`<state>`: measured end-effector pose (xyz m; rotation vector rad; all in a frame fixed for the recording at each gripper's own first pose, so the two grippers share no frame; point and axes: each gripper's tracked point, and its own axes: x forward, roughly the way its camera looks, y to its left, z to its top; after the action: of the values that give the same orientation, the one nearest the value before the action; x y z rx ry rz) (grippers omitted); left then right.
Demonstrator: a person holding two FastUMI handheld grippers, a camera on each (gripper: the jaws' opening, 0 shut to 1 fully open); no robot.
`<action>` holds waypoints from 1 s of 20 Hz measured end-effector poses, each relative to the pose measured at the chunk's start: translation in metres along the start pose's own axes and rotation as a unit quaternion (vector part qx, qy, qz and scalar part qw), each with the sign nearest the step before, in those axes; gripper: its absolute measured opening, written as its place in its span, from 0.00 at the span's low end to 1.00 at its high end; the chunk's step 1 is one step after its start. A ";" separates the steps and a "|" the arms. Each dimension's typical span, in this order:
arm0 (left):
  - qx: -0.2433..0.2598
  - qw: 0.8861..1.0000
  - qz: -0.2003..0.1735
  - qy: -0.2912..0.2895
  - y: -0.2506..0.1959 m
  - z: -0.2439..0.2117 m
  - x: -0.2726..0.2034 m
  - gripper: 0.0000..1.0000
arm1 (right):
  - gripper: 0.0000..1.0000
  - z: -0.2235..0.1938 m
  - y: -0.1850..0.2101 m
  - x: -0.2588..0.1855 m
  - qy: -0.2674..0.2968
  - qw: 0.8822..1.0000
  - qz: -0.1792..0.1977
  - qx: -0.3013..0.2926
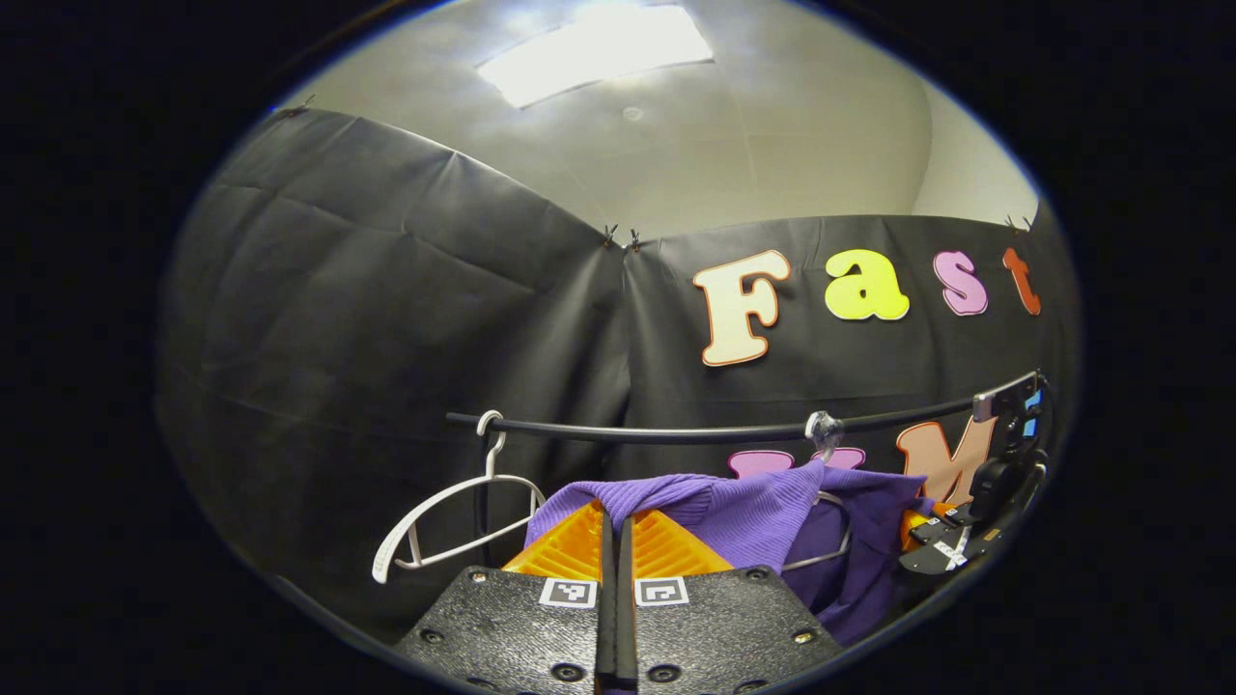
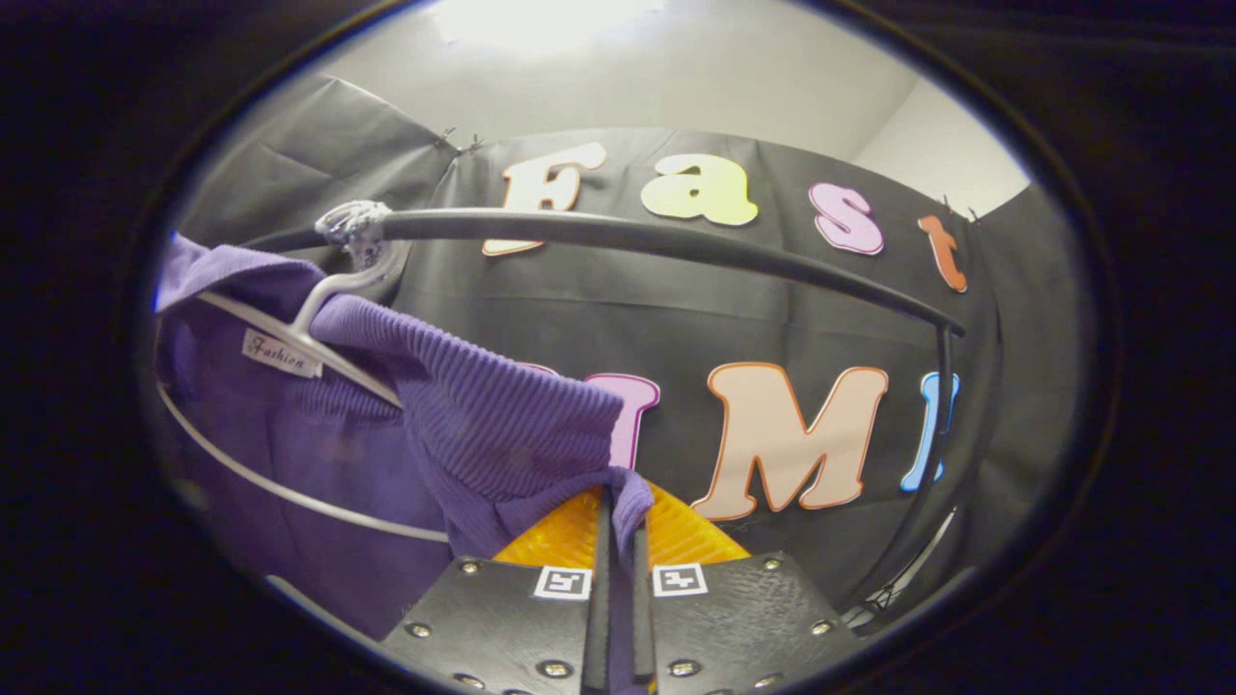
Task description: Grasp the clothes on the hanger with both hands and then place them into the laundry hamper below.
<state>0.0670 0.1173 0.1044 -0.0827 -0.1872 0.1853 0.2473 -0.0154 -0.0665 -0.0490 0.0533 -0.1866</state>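
Low centre of the left gripper view: left gripper [image 1: 615,541] pressed together at the purple sweater's [image 1: 763,521] shoulder; fabric between the fingers hard to confirm. Low centre of the right gripper view: right gripper [image 2: 618,526] pinching a fold of that sweater, knit trailing between the fingers. Probably grasp done, lift-off next: raise both shoulders clear of the white hanger [image 2: 319,299], then lower. Beyond, black rail [image 2: 676,241] across mid-frame, spare hanger [image 1: 444,521] lower left. Hamper hidden below.

Glaring ceiling light panel [image 1: 597,50] overhead, dim booth below, strong fisheye bending, soft edges.
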 end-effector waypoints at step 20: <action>-0.044 0.997 -0.066 0.009 0.008 0.048 0.035 0.00 | 0.10 0.034 -0.005 0.024 -0.044 0.999 -0.004 -0.015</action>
<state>0.0901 0.1352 0.1563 -0.1587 -0.1823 0.0449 0.2722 -0.0238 -0.0334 -0.0882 -0.0325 -0.1910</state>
